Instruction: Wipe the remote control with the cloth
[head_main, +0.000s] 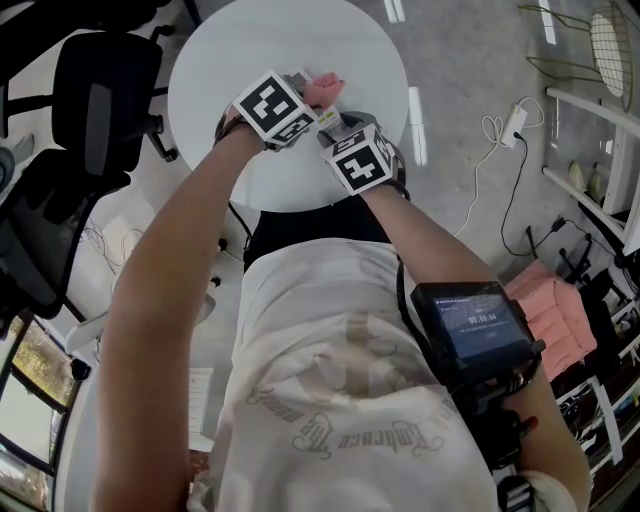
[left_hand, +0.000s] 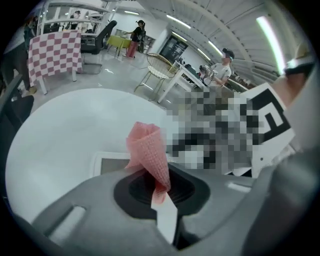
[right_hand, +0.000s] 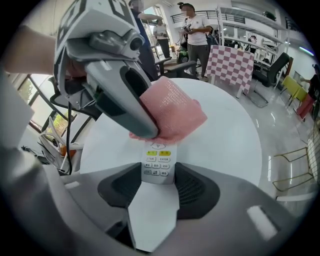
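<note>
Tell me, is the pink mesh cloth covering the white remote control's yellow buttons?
No, both yellow buttons show just below the pink mesh cloth's edge.

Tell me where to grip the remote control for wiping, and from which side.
Grip the remote control at its lower button end, across its narrow width, coming in along its length from that end. The body is long and slim, and this leaves the upper part free for the cloth in the left gripper. The right gripper holds it so.
</note>
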